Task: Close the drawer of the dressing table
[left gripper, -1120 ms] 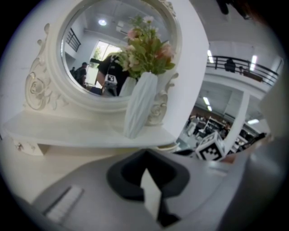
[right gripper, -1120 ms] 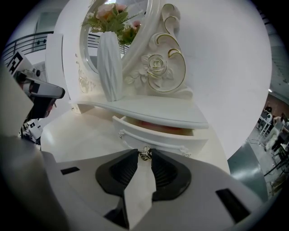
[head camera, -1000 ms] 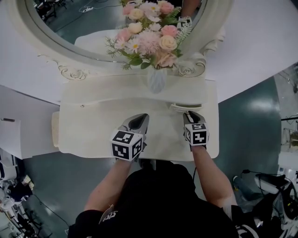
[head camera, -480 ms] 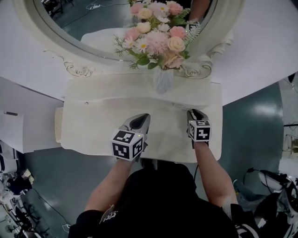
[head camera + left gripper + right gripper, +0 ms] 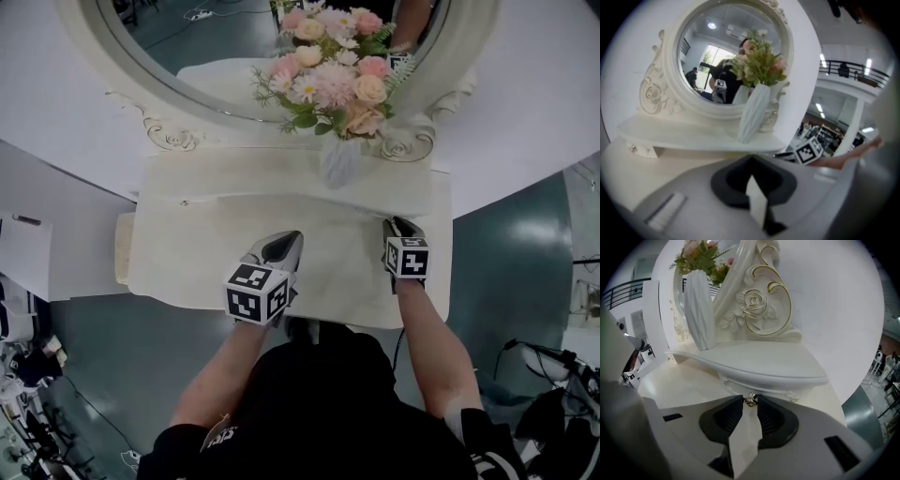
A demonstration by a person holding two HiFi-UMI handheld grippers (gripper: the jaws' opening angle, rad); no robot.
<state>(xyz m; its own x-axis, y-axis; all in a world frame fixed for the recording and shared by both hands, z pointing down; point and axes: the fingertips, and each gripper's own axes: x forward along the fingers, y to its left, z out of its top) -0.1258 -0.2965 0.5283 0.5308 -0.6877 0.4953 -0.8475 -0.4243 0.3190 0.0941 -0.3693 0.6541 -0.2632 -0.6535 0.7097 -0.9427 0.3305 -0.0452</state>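
The white dressing table (image 5: 206,253) carries an upper shelf (image 5: 759,359), and the small right drawer (image 5: 773,386) sits pushed in under it. Its little metal knob (image 5: 750,401) is pinched between the pads of my right gripper (image 5: 750,400), which is shut on it. From the head view the right gripper (image 5: 398,225) reaches to the shelf's front edge at the right. My left gripper (image 5: 281,242) hovers over the middle of the table top with its jaws together and nothing in them; in the left gripper view (image 5: 751,161) it points toward the mirror.
A ribbed white vase (image 5: 339,161) with pink flowers (image 5: 337,75) stands on the shelf in front of the oval mirror (image 5: 234,47). A second drawer knob (image 5: 633,148) shows under the shelf's left end. Grey floor surrounds the table; a white wall is behind.
The right drawer, which stuck out from under the shelf a second ago, has slid in. My right gripper moved with it toward the mirror. The left gripper stayed put.
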